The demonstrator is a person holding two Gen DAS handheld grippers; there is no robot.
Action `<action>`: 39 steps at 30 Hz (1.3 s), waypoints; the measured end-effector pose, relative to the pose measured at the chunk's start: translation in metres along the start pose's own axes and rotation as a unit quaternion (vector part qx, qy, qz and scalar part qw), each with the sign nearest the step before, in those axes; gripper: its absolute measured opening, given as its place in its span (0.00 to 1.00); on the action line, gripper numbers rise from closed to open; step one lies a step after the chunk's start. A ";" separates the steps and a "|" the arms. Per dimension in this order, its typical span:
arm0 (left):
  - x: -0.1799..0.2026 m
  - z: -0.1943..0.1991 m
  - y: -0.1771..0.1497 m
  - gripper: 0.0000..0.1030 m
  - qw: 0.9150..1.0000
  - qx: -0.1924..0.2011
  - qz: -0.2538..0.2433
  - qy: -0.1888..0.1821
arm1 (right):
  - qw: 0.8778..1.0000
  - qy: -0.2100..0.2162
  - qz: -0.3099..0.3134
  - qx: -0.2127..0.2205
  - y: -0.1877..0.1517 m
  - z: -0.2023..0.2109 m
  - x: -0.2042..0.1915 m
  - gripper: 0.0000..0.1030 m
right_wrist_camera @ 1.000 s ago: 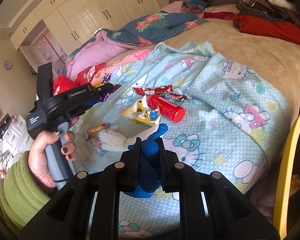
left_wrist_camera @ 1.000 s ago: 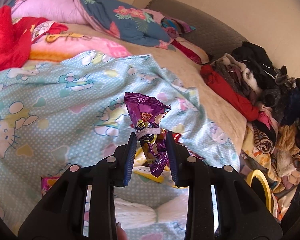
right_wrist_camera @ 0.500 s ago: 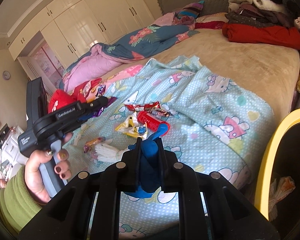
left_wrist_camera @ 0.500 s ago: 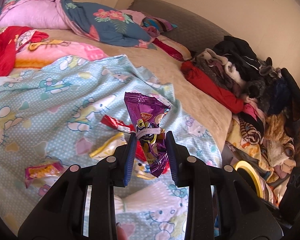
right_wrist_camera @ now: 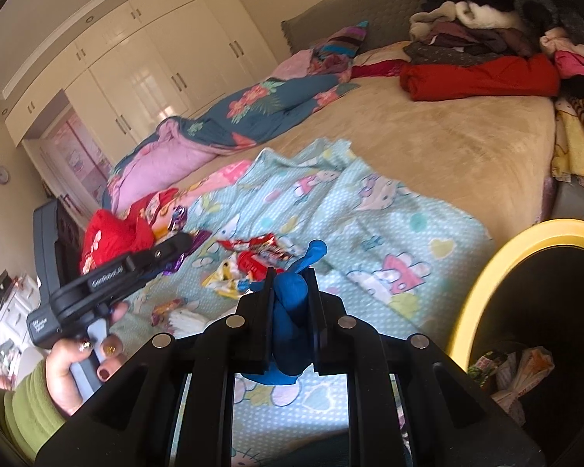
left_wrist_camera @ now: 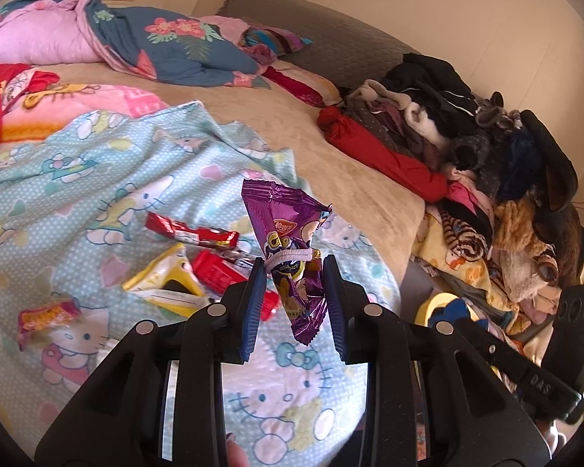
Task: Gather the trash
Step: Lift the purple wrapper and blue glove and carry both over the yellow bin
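The left gripper (left_wrist_camera: 294, 284) holds a purple snack wrapper (left_wrist_camera: 292, 249) upright between its jaws, lifted above the bed. The right gripper (right_wrist_camera: 290, 303) has its jaws closed narrow on a crumpled blue glove (right_wrist_camera: 292, 303). On the Hello Kitty blanket (left_wrist_camera: 78, 194) lie more trash: a red wrapper (left_wrist_camera: 190, 231), a yellow packet (left_wrist_camera: 163, 282), a red tube (left_wrist_camera: 218, 274) and a small pink wrapper (left_wrist_camera: 46, 317) at the near left. A yellow-rimmed bin (right_wrist_camera: 486, 284) stands just right of the bed, with wrappers inside.
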State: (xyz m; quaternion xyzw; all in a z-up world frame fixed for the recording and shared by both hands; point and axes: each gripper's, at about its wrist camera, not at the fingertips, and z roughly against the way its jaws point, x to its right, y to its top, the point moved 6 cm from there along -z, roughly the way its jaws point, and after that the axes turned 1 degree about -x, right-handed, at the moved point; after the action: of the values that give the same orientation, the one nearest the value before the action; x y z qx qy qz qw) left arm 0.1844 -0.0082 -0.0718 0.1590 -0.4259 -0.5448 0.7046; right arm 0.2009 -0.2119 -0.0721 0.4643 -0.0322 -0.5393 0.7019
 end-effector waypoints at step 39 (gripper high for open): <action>0.111 -0.014 -0.041 0.22 0.992 -0.042 -0.085 -0.082 | 0.989 -0.084 -0.080 0.088 0.028 0.084 0.101 0.13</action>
State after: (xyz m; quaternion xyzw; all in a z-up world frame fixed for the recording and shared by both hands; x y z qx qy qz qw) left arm 0.1741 -0.1262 -0.0609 0.1200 -0.4438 -0.6310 0.6249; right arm 0.2176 -0.3438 -0.0513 0.4782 -0.1011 -0.6262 0.6074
